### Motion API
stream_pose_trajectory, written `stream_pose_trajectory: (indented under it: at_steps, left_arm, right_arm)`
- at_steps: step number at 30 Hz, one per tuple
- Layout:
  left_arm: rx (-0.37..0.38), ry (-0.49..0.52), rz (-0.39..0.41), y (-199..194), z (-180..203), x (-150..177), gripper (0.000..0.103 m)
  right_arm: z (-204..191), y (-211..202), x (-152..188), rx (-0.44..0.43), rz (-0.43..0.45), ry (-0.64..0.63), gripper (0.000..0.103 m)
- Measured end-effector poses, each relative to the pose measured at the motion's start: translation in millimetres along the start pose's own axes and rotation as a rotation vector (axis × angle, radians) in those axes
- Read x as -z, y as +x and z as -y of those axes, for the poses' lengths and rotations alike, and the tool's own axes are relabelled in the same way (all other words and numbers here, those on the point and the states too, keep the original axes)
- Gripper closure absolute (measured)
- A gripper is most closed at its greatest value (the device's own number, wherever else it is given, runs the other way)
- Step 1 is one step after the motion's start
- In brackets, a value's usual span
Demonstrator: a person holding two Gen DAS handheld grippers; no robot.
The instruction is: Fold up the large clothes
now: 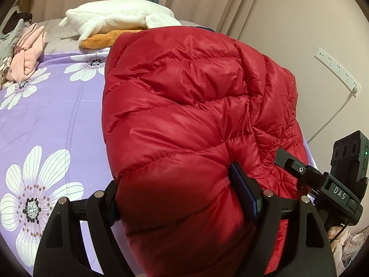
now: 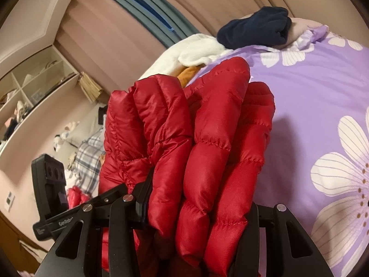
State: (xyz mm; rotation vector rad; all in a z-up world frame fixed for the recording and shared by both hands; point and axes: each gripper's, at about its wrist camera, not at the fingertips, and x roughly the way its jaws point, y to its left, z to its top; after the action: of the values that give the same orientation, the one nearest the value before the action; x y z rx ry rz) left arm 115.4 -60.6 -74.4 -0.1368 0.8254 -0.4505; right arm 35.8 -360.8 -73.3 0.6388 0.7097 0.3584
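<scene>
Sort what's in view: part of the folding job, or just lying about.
In the job:
red puffer jacket
left gripper, clamped on it
right gripper, clamped on it

Lying about:
white fleece
orange garment
pink clothes
navy garment
power strip

Right gripper (image 2: 196, 210) clamped on bunched red puffer jacket (image 2: 207, 143); left finger (image 2: 144, 194) pressed into quilted folds, right finger mostly hidden behind fabric. Jacket thick, several layers stacked between jaws, rising toward view centre. Bed (image 2: 311, 106) under purple floral cover at right. White fleece (image 2: 196, 48), orange cloth (image 2: 188, 73) and navy garment (image 2: 256, 27) near bed's far end. Left gripper (image 2: 49, 184) at lower left. Open shelves (image 2: 30, 87) and beige curtains (image 2: 103, 30) behind.
</scene>
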Motion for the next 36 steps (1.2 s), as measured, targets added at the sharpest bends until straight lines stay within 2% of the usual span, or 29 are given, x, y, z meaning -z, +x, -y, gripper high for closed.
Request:
stream_pose_trajectory:
  at_steps: [36]
  left_arm:
    - [-0.051, -0.058, 0.072, -37, 2, 26, 0.023]
  right_arm:
    - [1, 23, -19, -0.08, -0.063, -0.119, 0.057]
